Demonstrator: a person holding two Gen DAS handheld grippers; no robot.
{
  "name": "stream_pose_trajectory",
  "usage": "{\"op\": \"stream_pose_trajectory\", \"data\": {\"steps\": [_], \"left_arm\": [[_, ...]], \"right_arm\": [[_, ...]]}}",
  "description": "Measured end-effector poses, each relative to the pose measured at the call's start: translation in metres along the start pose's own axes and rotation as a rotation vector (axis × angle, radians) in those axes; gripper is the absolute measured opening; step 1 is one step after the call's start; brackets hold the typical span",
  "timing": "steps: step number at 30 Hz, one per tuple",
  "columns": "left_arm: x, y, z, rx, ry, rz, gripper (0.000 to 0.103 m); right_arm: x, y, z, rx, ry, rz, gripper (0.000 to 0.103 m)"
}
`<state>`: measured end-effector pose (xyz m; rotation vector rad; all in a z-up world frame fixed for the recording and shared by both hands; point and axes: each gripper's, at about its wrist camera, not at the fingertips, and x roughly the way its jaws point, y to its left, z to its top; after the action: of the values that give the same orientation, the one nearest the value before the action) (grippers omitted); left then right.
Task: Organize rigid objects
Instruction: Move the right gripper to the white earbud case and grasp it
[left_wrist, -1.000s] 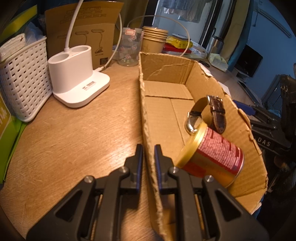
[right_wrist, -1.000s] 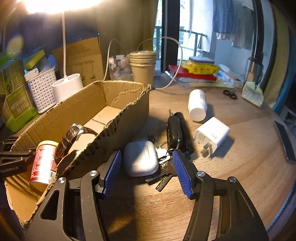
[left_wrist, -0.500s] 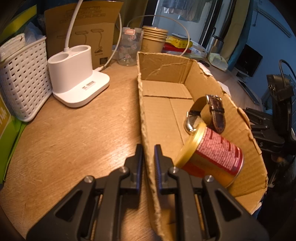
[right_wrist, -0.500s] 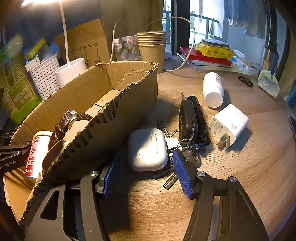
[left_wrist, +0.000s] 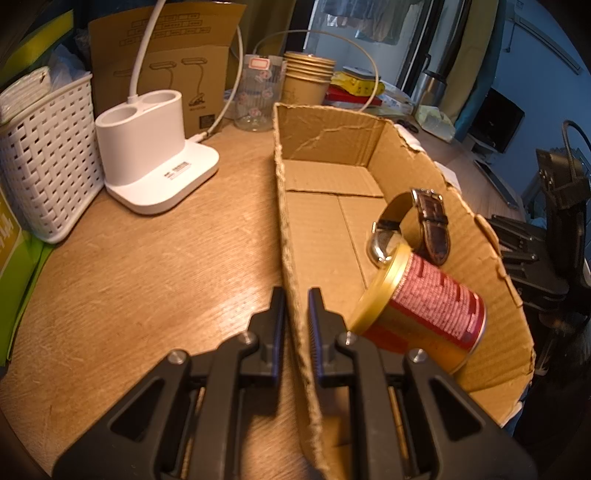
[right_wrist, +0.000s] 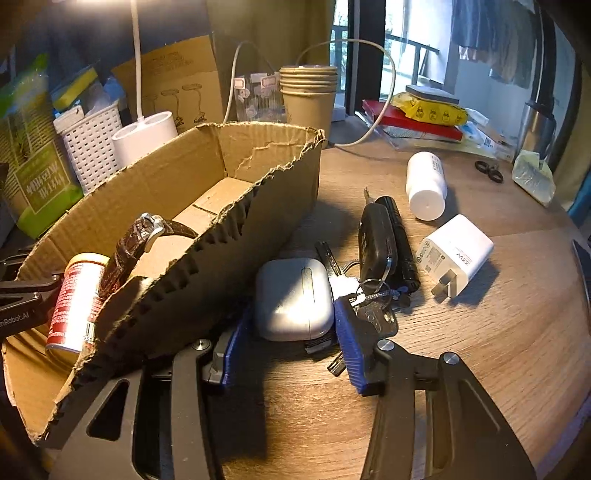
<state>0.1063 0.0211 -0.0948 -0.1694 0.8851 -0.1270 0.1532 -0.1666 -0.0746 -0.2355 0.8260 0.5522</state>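
Observation:
My left gripper is shut on the near side wall of the open cardboard box, one finger inside and one outside. A red and gold can lies in the box beside a brown-strapped watch. In the right wrist view the box is on the left. My right gripper straddles a white earbuds case on the table beside the box. Its jaws are closing with the case between the blue pads, which do not clearly press on it.
Right of the case lie a key bunch, a black car key, a black flashlight, a white charger and a white bottle. A lamp base, white basket and paper cups stand behind.
My right gripper has pushed forward over the earbuds case and its jaws have narrowed around it. The left gripper and the box have stayed put.

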Motion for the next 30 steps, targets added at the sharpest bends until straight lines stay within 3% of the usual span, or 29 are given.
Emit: {"op": "stream_pose_trajectory", "data": {"steps": [30], "left_arm": [[0.0, 0.0, 0.0, 0.0, 0.0, 0.001, 0.014]], "right_arm": [[-0.055, -0.012, -0.004, 0.04, -0.145, -0.13, 0.048]]}}
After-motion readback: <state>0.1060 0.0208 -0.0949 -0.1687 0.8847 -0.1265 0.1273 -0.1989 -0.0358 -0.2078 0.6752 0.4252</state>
